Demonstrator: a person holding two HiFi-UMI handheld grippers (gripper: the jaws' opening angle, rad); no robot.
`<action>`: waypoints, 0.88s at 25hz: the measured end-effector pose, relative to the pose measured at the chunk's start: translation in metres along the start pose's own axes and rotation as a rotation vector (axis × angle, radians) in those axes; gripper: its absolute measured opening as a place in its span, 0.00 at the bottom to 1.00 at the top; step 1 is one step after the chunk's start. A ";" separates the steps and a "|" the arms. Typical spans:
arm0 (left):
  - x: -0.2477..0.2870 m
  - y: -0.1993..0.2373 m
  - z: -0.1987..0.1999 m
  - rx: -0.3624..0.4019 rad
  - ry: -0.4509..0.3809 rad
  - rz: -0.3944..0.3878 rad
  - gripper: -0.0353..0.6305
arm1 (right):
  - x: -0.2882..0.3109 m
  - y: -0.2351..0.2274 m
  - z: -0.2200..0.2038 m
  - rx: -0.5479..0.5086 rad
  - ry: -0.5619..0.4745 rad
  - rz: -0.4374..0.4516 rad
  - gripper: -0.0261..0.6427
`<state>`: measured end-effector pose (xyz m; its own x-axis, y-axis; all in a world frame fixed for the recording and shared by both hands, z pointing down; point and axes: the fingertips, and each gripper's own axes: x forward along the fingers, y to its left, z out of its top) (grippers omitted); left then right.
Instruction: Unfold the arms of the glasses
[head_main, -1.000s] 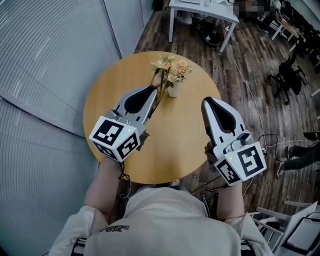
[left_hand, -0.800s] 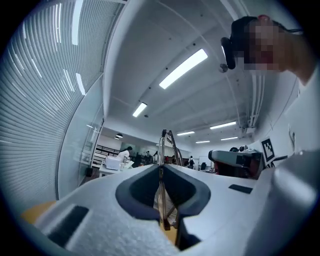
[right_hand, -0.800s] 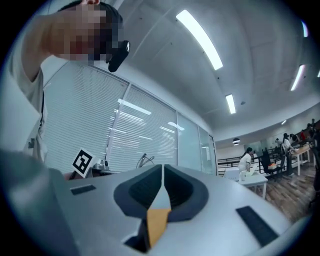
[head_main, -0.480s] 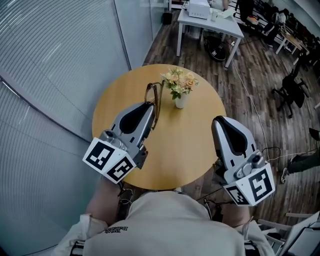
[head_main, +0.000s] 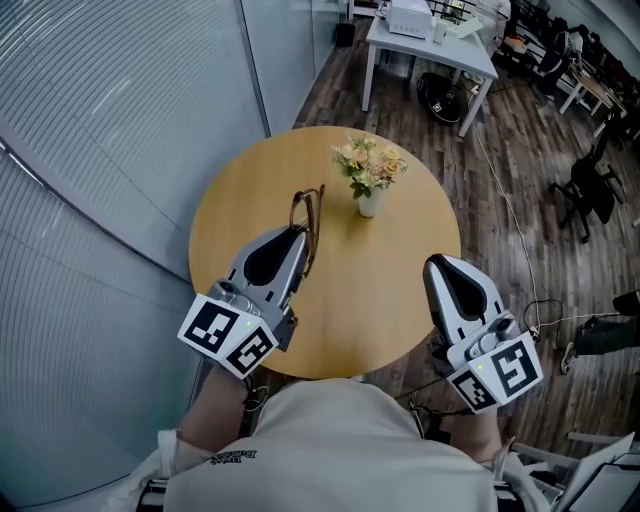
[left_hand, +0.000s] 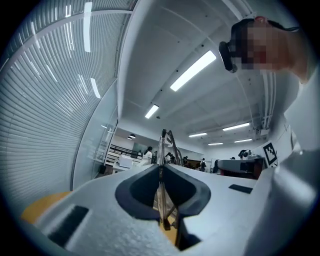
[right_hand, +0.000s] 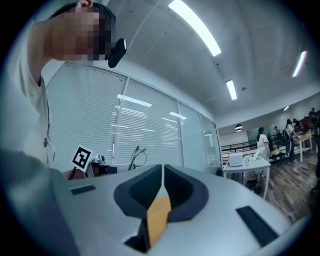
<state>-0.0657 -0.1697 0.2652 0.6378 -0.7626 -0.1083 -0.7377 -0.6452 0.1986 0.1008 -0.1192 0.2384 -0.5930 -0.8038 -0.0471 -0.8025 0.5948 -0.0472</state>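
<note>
In the head view, brown-framed glasses stick out from the tip of my left gripper over the round wooden table, left of its centre. In the left gripper view the folded frame stands upright, and the left gripper is shut on it. My right gripper hovers over the table's near right edge. Its jaws are shut with nothing between them. Far off in the right gripper view, the glasses show beside the left gripper's marker cube.
A small white vase of pale flowers stands on the table's far side, right of the glasses. A blind-covered glass wall curves along the left. A white desk and office chairs stand on the wood floor beyond.
Both grippers have drawn back toward me from the vase. The left one has carried the glasses away from the flowers, to the left. The right one has retreated to the table's near edge.
</note>
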 end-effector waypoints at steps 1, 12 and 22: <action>-0.002 0.002 -0.002 0.008 0.007 0.010 0.12 | 0.001 0.000 -0.002 0.019 0.005 0.004 0.09; -0.012 0.006 -0.001 0.010 0.020 0.030 0.12 | 0.010 0.011 -0.004 0.045 0.019 0.025 0.09; -0.007 -0.011 -0.020 0.062 0.063 -0.013 0.12 | 0.028 0.027 0.014 -0.022 -0.008 0.092 0.09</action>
<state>-0.0580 -0.1561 0.2832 0.6584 -0.7511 -0.0484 -0.7405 -0.6580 0.1368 0.0632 -0.1251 0.2220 -0.6639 -0.7455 -0.0584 -0.7459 0.6658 -0.0204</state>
